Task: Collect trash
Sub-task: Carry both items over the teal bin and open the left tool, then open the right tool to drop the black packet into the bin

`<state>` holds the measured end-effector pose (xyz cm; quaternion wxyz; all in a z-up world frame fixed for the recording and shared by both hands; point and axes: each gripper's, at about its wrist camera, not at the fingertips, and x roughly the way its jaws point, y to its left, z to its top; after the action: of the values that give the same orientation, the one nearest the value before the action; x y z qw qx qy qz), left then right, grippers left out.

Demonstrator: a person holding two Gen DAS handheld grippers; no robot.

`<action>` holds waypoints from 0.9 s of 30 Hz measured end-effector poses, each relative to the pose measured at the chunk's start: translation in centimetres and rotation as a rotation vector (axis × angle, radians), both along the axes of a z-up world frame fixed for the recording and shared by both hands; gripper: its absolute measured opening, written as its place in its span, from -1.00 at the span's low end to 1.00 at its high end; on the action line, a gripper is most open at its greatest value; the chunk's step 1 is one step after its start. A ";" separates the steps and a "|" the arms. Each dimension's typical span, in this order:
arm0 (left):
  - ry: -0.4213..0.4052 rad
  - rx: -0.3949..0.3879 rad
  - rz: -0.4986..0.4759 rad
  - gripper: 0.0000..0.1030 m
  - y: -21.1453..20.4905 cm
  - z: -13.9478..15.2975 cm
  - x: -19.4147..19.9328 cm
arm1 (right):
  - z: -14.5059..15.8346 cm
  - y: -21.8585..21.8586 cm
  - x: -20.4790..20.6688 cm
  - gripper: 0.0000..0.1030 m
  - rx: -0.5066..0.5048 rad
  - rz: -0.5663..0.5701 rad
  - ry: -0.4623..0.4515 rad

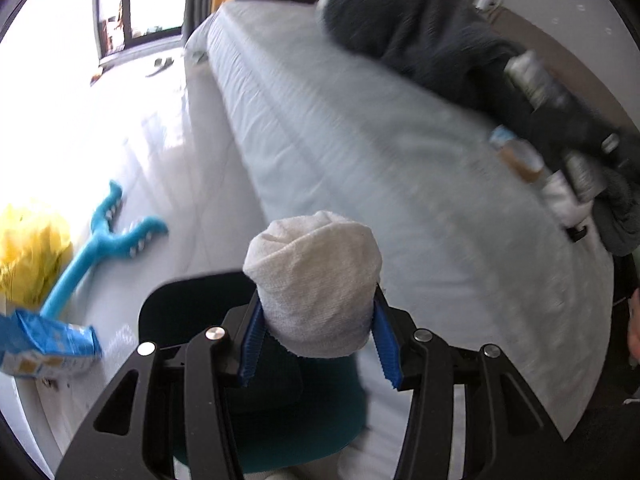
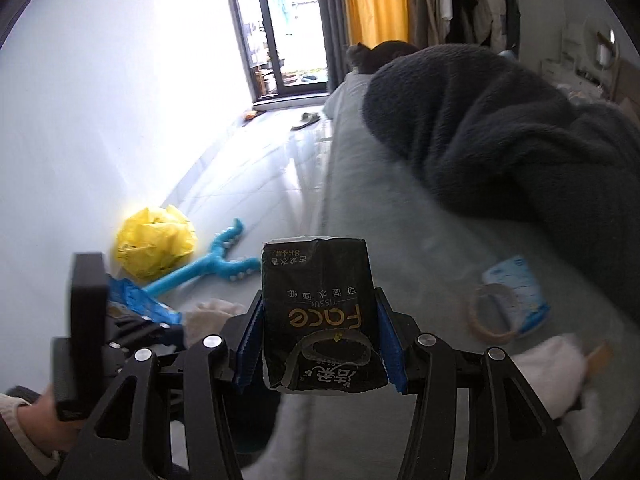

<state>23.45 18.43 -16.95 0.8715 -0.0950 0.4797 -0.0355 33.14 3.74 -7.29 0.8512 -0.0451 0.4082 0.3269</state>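
My left gripper point(image 1: 316, 300) is shut on a balled-up white cloth point(image 1: 316, 272), with a blue pad pressed against each side. It hangs over the floor by the bed's edge, above a dark teal rounded thing point(image 1: 288, 400) that I cannot identify. My right gripper point(image 2: 320, 300) is shut on a black "Face" tissue pack point(image 2: 320, 312), which stands upright between the pads. In the right wrist view the left gripper point(image 2: 120, 332) and its white cloth point(image 2: 212, 312) show at the lower left, with a hand behind them.
A yellow plastic bag point(image 2: 156, 240), a blue claw-shaped grabber point(image 2: 216, 264) and a blue packet point(image 2: 136, 300) lie on the floor by the wall. On the pale bed point(image 2: 360, 208) are a dark grey blanket point(image 2: 500, 128), a tape roll point(image 2: 490, 316), a blue-and-white packet point(image 2: 516, 292) and a white cloth point(image 2: 548, 376).
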 end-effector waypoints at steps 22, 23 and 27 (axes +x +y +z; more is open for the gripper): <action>0.364 -0.092 0.100 0.09 5.6 -8.6 -2.0 | -5.6 7.9 -1.3 0.02 -0.125 0.120 0.141; 0.365 -0.091 0.105 0.15 5.8 -8.6 -2.2 | -6.0 8.3 -1.3 0.02 -0.140 0.126 0.150; 0.326 -0.116 0.142 0.33 7.3 -7.5 -2.8 | -7.7 9.8 -1.2 0.02 -0.180 0.141 0.178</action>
<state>20.70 25.71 -24.42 0.7756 -0.1832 0.6039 0.0147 31.92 13.50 -15.04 0.7791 -0.1208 0.5055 0.3506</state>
